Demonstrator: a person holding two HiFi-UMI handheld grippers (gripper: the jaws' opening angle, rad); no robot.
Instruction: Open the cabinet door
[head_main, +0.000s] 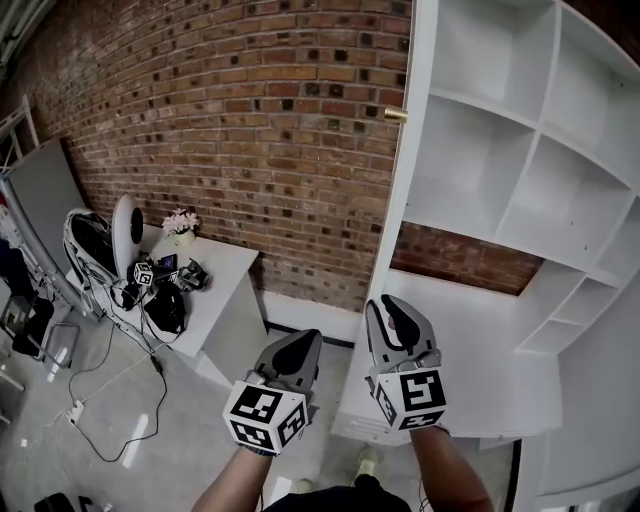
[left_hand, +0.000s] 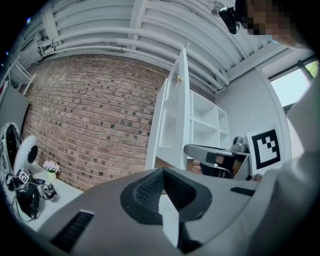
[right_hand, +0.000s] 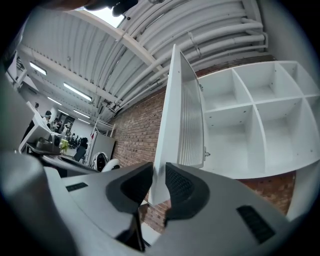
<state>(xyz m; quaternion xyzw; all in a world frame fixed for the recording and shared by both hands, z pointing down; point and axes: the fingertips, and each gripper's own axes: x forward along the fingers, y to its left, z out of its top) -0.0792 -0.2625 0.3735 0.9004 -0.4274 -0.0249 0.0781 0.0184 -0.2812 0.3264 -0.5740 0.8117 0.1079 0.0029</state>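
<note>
The tall white cabinet stands against the brick wall with bare shelves showing. Its door is swung out towards me, seen nearly edge-on, with a small brass knob on its left face. My right gripper is shut on the door's lower free edge. In the right gripper view the door runs up from between the pads of that gripper. My left gripper hangs level to the left of the door, shut with nothing in it. In the left gripper view the door stands ahead of the closed jaws.
A brick wall runs behind. At the left a white table carries a small flower pot, dark gear and a marker cube. Cables trail on the grey floor below it. The person's shoe shows near the cabinet base.
</note>
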